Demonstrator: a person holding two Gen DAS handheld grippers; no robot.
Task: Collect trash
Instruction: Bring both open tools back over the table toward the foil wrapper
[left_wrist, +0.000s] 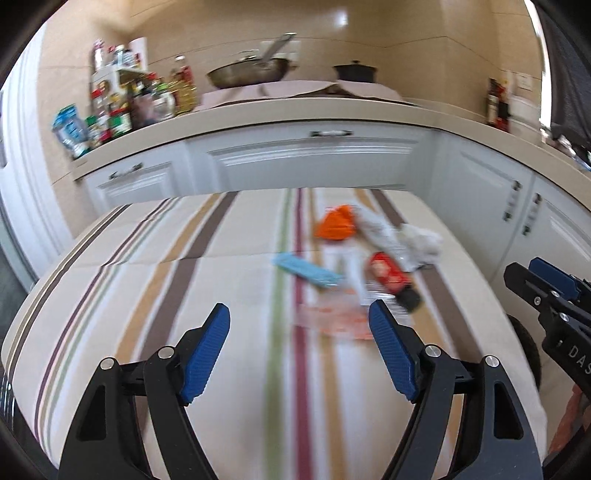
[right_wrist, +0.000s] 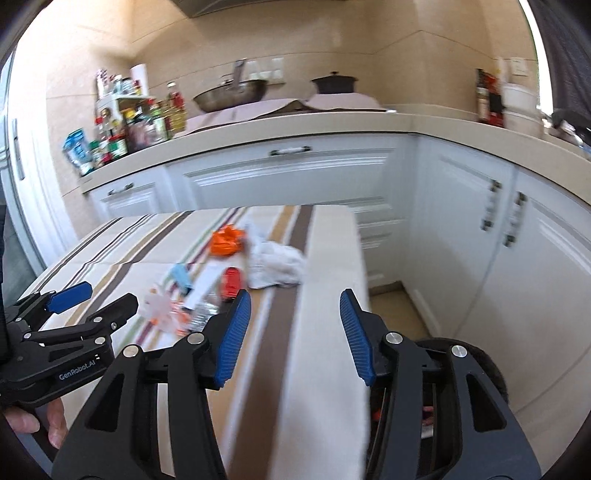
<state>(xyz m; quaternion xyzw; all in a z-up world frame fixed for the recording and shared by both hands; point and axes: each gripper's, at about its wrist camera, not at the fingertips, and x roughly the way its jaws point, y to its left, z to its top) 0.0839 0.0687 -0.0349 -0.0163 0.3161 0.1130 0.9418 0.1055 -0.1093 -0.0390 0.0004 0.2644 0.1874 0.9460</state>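
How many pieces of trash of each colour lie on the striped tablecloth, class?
Orange crumpled wrapper: 1
White crumpled tissue: 1
Red packet: 1
Light blue flat wrapper: 1
Clear plastic wrapper with orange print: 1
Total: 5; the blur may hide more.

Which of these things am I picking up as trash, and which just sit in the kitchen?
Trash on the striped cloth: orange wrapper, white tissue, red packet, light blue wrapper.

Kitchen things, leave: wok, black pot, bottles.
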